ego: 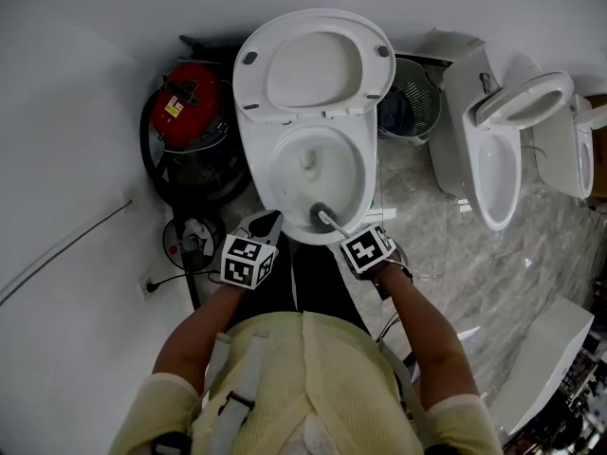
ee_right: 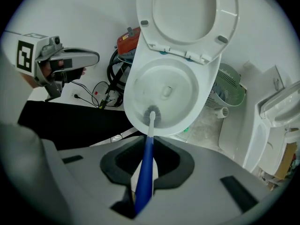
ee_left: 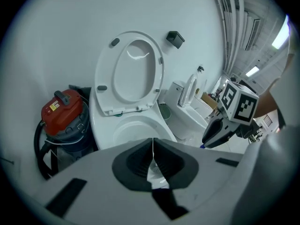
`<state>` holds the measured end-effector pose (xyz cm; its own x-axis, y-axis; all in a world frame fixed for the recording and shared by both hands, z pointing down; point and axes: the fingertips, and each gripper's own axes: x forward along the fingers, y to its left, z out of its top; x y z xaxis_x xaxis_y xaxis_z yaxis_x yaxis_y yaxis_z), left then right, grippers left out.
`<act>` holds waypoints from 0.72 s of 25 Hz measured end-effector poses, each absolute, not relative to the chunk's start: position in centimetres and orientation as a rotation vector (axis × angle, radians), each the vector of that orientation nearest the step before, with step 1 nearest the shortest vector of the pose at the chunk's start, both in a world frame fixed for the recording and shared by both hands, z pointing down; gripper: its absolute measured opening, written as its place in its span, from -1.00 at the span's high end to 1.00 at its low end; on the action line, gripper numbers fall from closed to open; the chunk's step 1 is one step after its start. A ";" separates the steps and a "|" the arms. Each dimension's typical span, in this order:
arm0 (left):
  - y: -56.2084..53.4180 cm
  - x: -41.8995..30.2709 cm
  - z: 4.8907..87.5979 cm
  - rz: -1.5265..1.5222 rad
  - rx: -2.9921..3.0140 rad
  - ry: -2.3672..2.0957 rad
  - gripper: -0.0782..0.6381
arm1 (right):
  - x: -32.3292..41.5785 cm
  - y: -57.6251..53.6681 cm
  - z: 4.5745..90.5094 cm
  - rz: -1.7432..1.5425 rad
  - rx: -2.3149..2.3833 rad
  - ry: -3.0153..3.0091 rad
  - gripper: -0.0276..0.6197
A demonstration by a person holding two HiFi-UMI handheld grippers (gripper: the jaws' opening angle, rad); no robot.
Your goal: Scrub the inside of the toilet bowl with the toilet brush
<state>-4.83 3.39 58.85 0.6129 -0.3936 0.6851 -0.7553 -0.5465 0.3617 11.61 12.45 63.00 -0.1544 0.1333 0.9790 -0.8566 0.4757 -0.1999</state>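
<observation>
A white toilet bowl stands with its seat and lid raised against the wall. My right gripper is shut on the blue handle of the toilet brush. The brush's dark bristle head rests against the near inner wall of the bowl. My left gripper hangs shut and empty over the bowl's near left rim, beside the right one.
A red vacuum with black hose sits left of the toilet. A green mesh bin stands to its right, then a second white toilet. Cables trail on the floor at left.
</observation>
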 end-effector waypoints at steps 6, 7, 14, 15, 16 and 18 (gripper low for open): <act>3.5 -6.2 58.8 0.692 2.153 -0.963 0.74 | 9.8 11.7 63.0 0.991 0.627 -1.514 0.69; 3.5 -6.4 58.7 0.689 2.147 -0.974 0.74 | 9.4 11.6 62.9 0.988 0.620 -1.520 0.69; 3.3 -7.9 58.2 0.666 2.112 -1.045 0.74 | 7.5 10.5 62.7 0.968 0.565 -1.543 0.69; 3.3 -8.2 58.2 0.662 2.107 -1.055 0.74 | 7.2 10.4 62.7 0.965 0.558 -1.544 0.69; 3.2 -8.4 58.1 0.659 2.103 -1.064 0.74 | 7.0 10.1 62.8 0.961 0.553 -1.545 0.69; 3.1 -8.9 58.0 0.653 2.094 -1.083 0.74 | 6.7 9.9 62.7 0.966 0.544 -1.535 0.69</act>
